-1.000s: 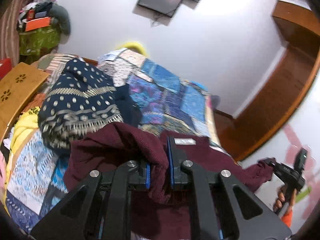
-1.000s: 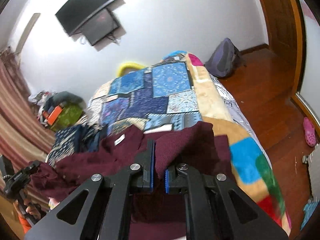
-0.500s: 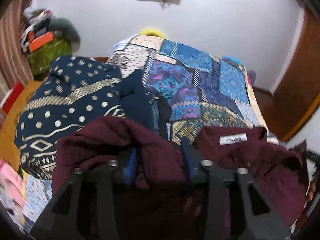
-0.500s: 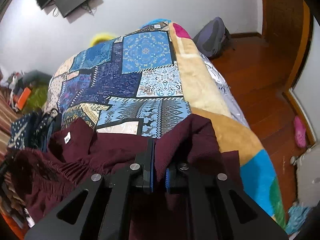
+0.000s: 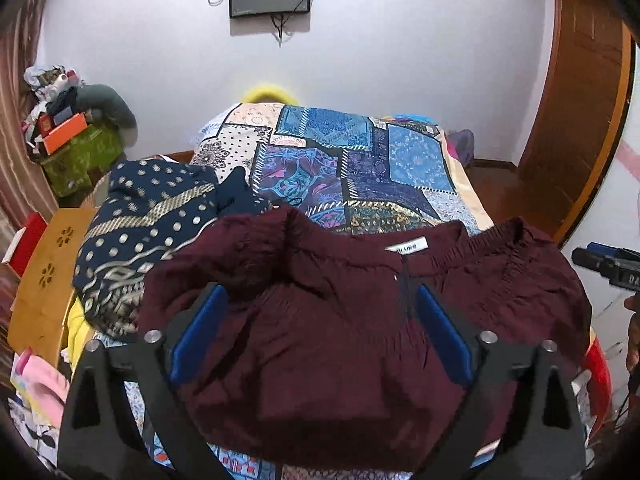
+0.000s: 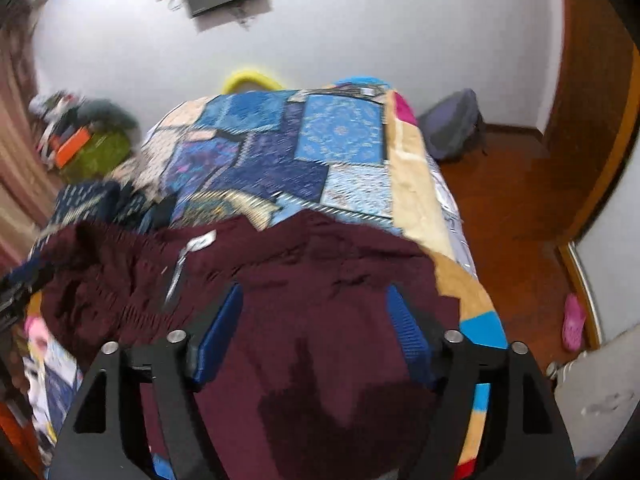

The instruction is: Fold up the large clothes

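A large maroon garment lies spread on the near end of the bed, its collar with a white label facing away from me. It also shows in the right wrist view. My left gripper is open, its blue-padded jaws wide apart over the garment's left part. My right gripper is open too, jaws wide apart over the garment's right part. Neither holds cloth. The right gripper's body shows at the right edge of the left wrist view.
The bed has a blue patchwork cover. A navy dotted garment is heaped at the left, by a wooden board. Cluttered boxes stand at the far left. A grey backpack and pink shoe lie on the wooden floor at the right.
Both grippers were shut on bunched maroon cloth and have opened wide, letting it go. The garment now lies spread flat on the bed.
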Tool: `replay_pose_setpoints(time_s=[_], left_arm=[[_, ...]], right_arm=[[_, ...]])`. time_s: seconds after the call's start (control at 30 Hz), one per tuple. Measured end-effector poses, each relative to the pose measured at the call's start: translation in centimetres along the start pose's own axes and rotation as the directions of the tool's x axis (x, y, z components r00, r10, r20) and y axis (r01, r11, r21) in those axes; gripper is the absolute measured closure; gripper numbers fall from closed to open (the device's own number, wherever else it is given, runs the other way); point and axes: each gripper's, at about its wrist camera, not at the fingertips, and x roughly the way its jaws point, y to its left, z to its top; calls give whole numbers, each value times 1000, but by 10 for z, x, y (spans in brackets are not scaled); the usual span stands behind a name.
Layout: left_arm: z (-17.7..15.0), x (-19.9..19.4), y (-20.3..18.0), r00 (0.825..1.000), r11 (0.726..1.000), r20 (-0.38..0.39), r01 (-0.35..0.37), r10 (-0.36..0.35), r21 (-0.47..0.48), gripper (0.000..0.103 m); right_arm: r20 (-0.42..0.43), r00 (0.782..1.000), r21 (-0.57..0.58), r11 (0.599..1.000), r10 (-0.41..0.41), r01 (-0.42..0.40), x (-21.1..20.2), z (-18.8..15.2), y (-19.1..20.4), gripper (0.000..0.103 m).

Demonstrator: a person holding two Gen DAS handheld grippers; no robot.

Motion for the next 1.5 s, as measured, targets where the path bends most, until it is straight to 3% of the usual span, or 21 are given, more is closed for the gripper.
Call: replay_pose_setpoints(time_s=[0.23,0.4,0.5,0.63,0.83,0.97,1.07,1.2,1.33,1.5], left_arm=[[-50,12,-2,992,1000,-126,23,-25,-19,7],[-91,34,2,972,996,-231,13,-33,-90,7],[-109,42,4,965,993,-261,-7,-24,-116,7],[-133,45,13,952,984,-302,-14,-41,-177,7],[-159,27,46,955,956,-295,-54,-35,-289,7],[-167,12,85,957,911,-285,-163,53,-379,7],[-174,7,119,964,842,-259,-181,51,-508,7],[-183,20,153,976,732,-189,-53,-105,-680,7],[-188,47,160,969,647,-108,63,-221,-760,7],[-183,77,160,954,588,-32,158,-298,-793,7]], right_arm=[[-59,998,-162,987,-30,20,6,-43,50,27],[-121,993,-182,983,0,-22,16,-69,69,27],[-164,986,-192,981,-11,-21,27,-82,76,27],[-159,984,-246,969,-73,32,31,-94,84,26],[-161,983,-254,966,-85,42,32,-99,85,25],[-158,985,-221,975,-66,30,26,-96,83,25],[-137,989,-189,982,-48,22,21,-91,83,25],[-113,993,-159,987,-24,6,19,-83,83,25],[-121,993,-128,992,-3,-12,24,-80,81,25],[-151,989,-106,994,3,-19,33,-82,77,25]])
